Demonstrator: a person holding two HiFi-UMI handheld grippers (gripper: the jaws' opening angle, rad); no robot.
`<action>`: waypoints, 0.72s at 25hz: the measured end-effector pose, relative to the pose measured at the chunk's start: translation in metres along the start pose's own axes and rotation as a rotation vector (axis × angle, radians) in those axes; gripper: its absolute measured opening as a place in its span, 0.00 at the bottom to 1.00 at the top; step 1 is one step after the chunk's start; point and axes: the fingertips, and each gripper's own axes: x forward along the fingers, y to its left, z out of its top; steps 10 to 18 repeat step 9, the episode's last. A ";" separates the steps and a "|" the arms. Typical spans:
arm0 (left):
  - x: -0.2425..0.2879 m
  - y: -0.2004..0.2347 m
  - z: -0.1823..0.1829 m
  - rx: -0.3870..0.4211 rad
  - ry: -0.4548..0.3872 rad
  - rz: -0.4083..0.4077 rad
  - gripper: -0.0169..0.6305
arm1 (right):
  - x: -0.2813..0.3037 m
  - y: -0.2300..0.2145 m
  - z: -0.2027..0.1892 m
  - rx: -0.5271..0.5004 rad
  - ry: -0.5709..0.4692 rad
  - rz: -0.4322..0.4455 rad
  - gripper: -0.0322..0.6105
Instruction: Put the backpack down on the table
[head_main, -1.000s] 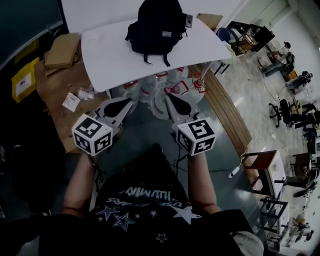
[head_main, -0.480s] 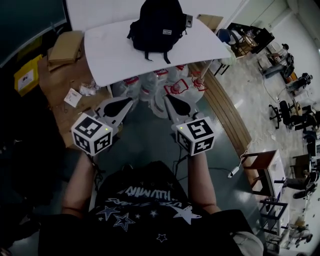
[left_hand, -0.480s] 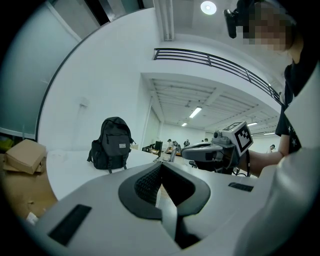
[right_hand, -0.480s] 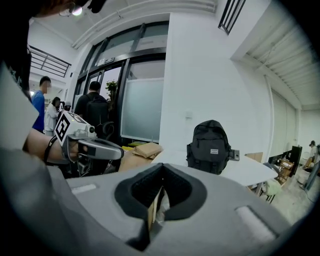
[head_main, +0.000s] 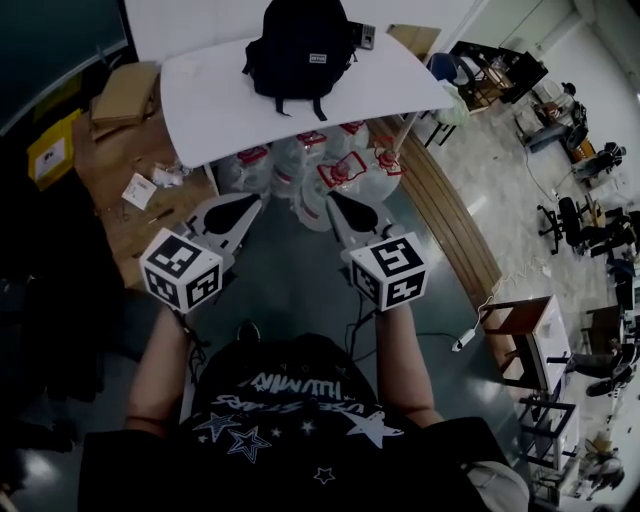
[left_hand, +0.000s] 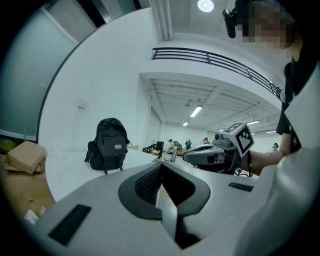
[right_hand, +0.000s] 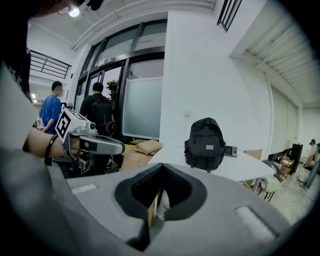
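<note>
Currently, the black fabric backpack (head_main: 298, 45) stands upright on the far part of the white round-cornered table (head_main: 220, 100), its shoulder straps hanging over the near face. No gripper touches the backpack; both are held well apart from it, on the near side of the table edge.

Left gripper (head_main: 245, 207): jaws closed together, nothing between them. In the left gripper view its jaws (left_hand: 159, 167) meet along one line, and the backpack (left_hand: 111, 145) appears beyond them, to the left, on the table top (left_hand: 65, 170). The right gripper (left_hand: 215, 155) shows at the right of that view.

Right gripper (head_main: 340, 203): jaws closed together, nothing between them. In the right gripper view the jaw tips (right_hand: 161, 170) meet, and the backpack (right_hand: 205, 144) stands beyond them, slightly right, on the table (right_hand: 245, 167). The left gripper (right_hand: 95, 145) shows at the left of that view.

A small dark device (head_main: 362, 37) lies on the table just right of the backpack. Clear plastic water jugs with red labels (head_main: 330, 170) stand on the floor under the near table edge, beyond the two gripper tips. A brown cardboard box (head_main: 125, 95) lies left of the table. Both grippers point toward the table, side by side, with a marker cube at the near end of each
</note>
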 end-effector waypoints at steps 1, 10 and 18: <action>0.001 -0.003 0.000 0.000 -0.001 -0.001 0.04 | -0.003 -0.001 -0.001 -0.003 -0.001 0.000 0.05; -0.001 -0.010 0.001 0.020 0.000 0.024 0.04 | -0.011 0.003 0.000 -0.005 -0.019 0.002 0.05; -0.001 -0.010 0.001 0.020 0.000 0.024 0.04 | -0.011 0.003 0.000 -0.005 -0.019 0.002 0.05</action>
